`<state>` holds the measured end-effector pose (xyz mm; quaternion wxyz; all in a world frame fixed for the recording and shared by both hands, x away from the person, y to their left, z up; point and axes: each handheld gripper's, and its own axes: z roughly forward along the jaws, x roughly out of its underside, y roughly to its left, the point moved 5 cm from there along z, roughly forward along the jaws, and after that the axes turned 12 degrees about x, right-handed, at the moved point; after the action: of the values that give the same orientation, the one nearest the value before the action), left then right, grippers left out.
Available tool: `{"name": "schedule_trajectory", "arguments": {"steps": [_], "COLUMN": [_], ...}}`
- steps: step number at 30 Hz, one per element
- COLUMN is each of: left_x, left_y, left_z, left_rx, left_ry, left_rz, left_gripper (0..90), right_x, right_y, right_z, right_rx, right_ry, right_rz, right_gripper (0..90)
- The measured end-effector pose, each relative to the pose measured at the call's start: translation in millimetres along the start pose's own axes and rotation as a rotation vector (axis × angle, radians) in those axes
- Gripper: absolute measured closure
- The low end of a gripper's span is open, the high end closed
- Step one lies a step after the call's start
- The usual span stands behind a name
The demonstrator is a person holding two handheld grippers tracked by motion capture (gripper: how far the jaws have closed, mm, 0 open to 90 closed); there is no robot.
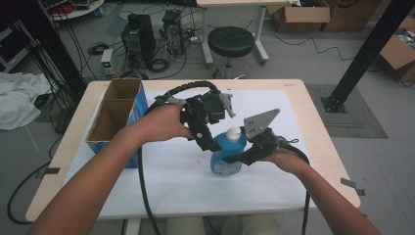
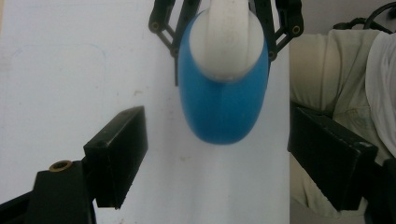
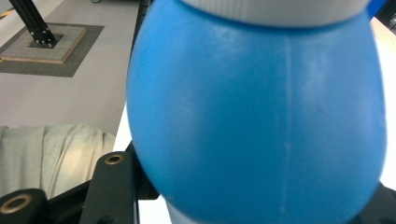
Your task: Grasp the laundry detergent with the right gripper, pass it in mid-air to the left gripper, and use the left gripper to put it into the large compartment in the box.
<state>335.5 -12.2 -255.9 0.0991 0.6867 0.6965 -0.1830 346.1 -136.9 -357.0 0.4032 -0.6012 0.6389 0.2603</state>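
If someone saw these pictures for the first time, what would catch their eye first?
Most striking is the blue bottle with its white cap, upright mid-table and clamped by the right gripper. The left gripper hangs open above it, and an open cardboard box stands at the table's left edge.

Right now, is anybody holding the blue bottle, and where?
Yes. The right gripper clamps the blue bottle around its body. The left gripper is open, holding nothing.

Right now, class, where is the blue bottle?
In the high view the blue bottle stands on the white sheet, right of centre, clamped by the right gripper, right of the cardboard box.
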Motion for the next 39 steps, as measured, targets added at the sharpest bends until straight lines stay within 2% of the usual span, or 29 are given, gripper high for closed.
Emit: {"name": "schedule_trajectory", "arguments": {"steps": [4, 14, 27, 34, 38, 39], "left_x": [-1.3, -1.3, 1.5, 0.2, -0.1, -0.6], "left_y": [1.1, 3.6, 7.8, 8.7, 9.9, 9.1], "left_z": [3.1, 9.4, 20.9, 27.2, 29.8, 31.1], "left_rx": [0.009, 0.056, 0.078, 0.082, 0.081, 0.084], "left_ry": [0.015, 0.008, 0.031, 0.028, 0.043, 0.035], "left_rz": [0.0, -0.031, -0.042, -0.05, -0.036, -0.046], "left_gripper": [20.7, 20.2, 19.8, 19.7, 19.7, 19.8], "right_x": [-2.0, -5.3, -8.7, -10.2, -11.3, -11.7], "right_y": [0.8, 1.9, 3.4, 3.5, 4.1, 4.2], "right_z": [2.0, 8.8, 17.6, 19.6, 19.8, 19.9], "right_rx": [-0.005, -0.013, -0.029, -0.03, -0.033, -0.034], "right_ry": [0.005, 0.024, 0.033, 0.032, 0.032, 0.031], "right_rz": [-0.003, -0.012, -0.018, -0.018, -0.013, -0.013], "right_gripper": [44.0, 43.9, 43.9, 43.9, 43.9, 43.9]}}
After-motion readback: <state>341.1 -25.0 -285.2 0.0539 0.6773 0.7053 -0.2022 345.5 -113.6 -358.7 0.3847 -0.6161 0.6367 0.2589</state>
